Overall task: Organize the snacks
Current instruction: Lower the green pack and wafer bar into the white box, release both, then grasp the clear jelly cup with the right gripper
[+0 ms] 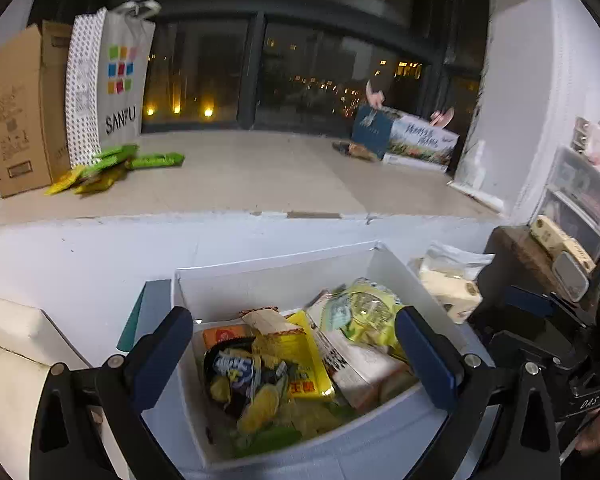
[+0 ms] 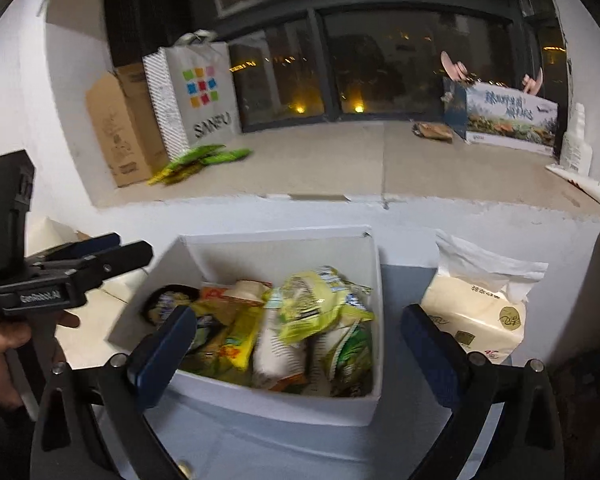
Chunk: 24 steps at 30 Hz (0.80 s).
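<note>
Here, one white box (image 2: 268,404) of snacks (image 2: 320,304), two gaping tongs (image 1: 296,356) (image 2: 296,356), one tissue pack (image 2: 476,316)

White box (image 2: 284,404) holding yellow and green snack packets (image 2: 320,300); grey bag (image 2: 204,92) with coloured squares; brown carton (image 2: 116,132).

Snack packets (image 2: 300,320) heaped inside open white box (image 2: 284,248)

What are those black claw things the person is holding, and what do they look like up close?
Each is a hand-held tool: a matte black frame with silver bolts, ending in two long fingers faced with dark blue pads. Seen from the right wrist camera, the left claw has a black pistol-style handle and white lettering on its side. The right claw looks like the same build.
</note>
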Each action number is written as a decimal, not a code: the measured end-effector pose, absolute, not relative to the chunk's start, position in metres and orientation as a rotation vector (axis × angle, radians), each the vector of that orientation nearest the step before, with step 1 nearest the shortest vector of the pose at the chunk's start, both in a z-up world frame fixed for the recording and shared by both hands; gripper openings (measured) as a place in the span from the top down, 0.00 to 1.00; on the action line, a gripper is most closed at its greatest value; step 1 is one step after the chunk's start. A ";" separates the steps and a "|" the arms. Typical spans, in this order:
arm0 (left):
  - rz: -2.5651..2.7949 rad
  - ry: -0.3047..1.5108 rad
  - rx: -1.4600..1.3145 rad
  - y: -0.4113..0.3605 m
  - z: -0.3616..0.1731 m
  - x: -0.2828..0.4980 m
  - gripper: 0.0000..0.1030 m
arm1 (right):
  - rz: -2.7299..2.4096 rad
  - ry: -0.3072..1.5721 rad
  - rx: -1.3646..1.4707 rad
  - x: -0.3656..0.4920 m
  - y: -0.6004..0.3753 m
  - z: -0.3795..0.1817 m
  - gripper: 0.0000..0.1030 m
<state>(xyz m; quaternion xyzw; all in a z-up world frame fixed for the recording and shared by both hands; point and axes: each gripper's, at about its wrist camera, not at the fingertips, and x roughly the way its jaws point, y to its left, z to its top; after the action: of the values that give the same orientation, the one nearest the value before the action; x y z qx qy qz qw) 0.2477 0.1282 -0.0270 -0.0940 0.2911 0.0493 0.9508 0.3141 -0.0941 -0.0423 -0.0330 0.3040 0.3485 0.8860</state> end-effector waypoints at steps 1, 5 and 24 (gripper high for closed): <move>0.097 0.574 -0.190 0.126 -0.024 0.236 0.00 | 0.743 0.619 -0.069 0.306 -0.096 -0.039 0.00; 0.083 0.519 -0.165 0.113 -0.016 0.183 0.00 | 0.800 0.567 -0.069 0.268 -0.107 -0.030 0.00; 0.084 0.467 -0.262 0.081 -0.064 0.000 0.00 | 0.914 0.604 -0.071 0.112 -0.176 -0.105 0.00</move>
<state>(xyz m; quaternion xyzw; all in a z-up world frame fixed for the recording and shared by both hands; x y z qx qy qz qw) -0.0003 0.0811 -0.0640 -0.1292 0.2307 0.0415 0.9635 0.1122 -0.1758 -0.1047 -0.0337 0.2871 0.4342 0.8532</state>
